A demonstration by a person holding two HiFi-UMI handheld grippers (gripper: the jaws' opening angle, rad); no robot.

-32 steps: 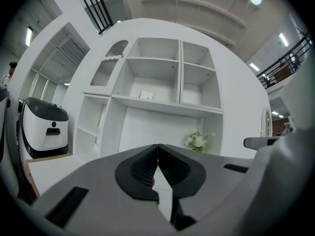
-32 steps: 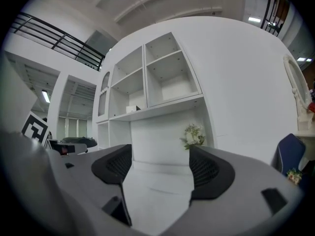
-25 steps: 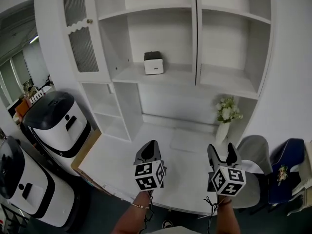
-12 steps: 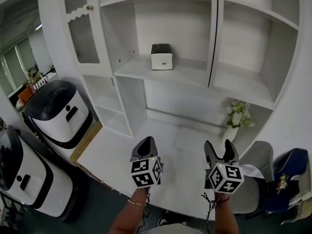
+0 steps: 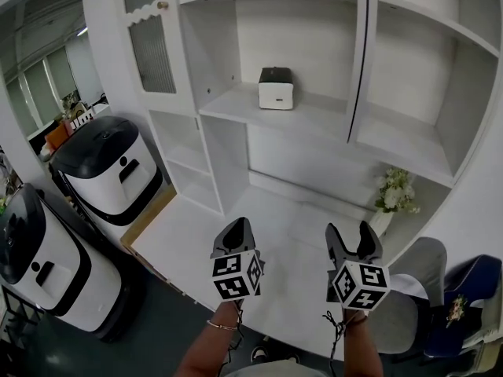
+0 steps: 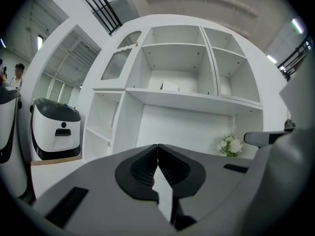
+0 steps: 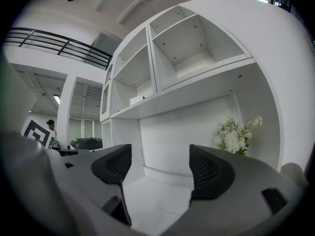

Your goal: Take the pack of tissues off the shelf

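With your right claw spread and empty and left claw pressed together, take the pack of tissues, likely light and crushable, gently across its sides.

Shelf unit: white, ahead of you.
Tissue pack: white with a dark top, alone on the middle shelf, left bay.
Flowers: at the desk's right end, under the shelf.
Your left gripper: over the desk, jaws together, empty.
Your right gripper: beside it, jaws apart, empty.
Machines: two, white with black tops, at your left.
Chairs: at your right.
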